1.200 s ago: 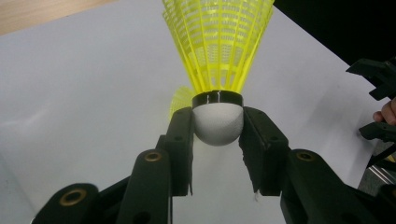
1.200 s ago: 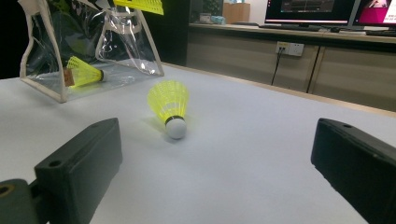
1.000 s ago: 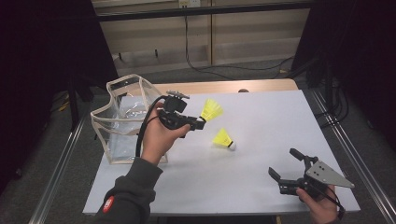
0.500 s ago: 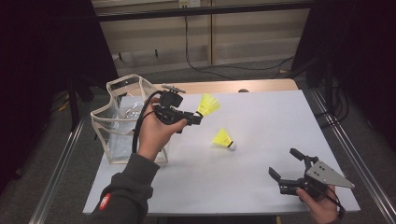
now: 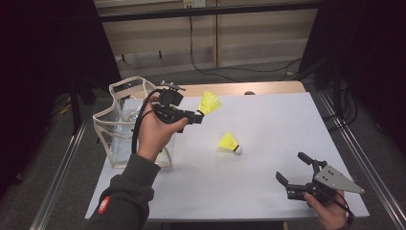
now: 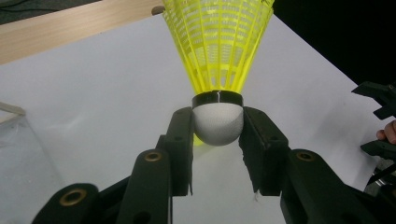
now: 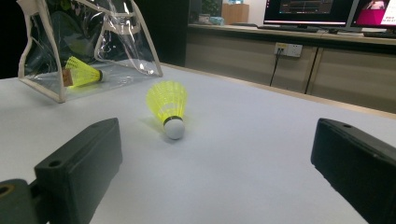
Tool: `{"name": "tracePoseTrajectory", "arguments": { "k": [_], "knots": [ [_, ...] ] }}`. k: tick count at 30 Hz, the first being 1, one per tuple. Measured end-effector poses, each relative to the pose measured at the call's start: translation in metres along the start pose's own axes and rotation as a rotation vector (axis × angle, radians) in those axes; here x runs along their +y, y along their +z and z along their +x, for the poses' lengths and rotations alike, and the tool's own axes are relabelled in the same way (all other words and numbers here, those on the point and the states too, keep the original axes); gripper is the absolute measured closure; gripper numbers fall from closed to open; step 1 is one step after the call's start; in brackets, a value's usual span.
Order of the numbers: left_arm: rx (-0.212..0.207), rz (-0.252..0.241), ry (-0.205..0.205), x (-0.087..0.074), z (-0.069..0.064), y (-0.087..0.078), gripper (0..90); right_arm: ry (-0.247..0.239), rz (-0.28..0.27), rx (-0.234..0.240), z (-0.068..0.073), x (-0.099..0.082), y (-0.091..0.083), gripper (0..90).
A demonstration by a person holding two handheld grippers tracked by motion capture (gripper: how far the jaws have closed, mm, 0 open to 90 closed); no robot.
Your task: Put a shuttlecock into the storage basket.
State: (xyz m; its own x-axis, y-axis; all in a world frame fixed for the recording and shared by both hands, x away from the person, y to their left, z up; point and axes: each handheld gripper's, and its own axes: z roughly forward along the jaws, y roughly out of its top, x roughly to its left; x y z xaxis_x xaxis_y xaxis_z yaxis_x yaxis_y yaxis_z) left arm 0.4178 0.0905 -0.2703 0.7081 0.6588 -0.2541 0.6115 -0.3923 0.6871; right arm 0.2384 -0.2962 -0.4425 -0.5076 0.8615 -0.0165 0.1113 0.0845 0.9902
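Above table, near clear bag [image 5: 125, 125]: yellow shuttlecock [image 5: 209, 102] held by left gripper [image 5: 195, 115], fingers [image 6: 180, 140] narrow, clamped on white cork head just below black band, skirt pointing away from hand; grip on head likely spares soft skirt. Bag stands open at table's left edge, one shuttlecock [image 7: 80, 72] lying inside, so it is probably the destination. Second shuttlecock [image 5: 229, 143] lies mid-table, apart. Right gripper [image 5: 293, 172] rests near front right corner, fingers wide, empty, facing that shuttlecock, likely next pick.
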Motion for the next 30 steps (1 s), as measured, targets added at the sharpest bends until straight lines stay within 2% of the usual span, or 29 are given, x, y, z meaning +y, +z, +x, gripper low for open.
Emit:
{"name": "tracePoseTrajectory", "arguments": {
  "k": [30],
  "knots": [
    [0.029,-0.027,-0.017,0.017,0.007,-0.024,65.1,0.003,0.001,-0.005,0.0,0.0,-0.001,1.9]
  ]
}}
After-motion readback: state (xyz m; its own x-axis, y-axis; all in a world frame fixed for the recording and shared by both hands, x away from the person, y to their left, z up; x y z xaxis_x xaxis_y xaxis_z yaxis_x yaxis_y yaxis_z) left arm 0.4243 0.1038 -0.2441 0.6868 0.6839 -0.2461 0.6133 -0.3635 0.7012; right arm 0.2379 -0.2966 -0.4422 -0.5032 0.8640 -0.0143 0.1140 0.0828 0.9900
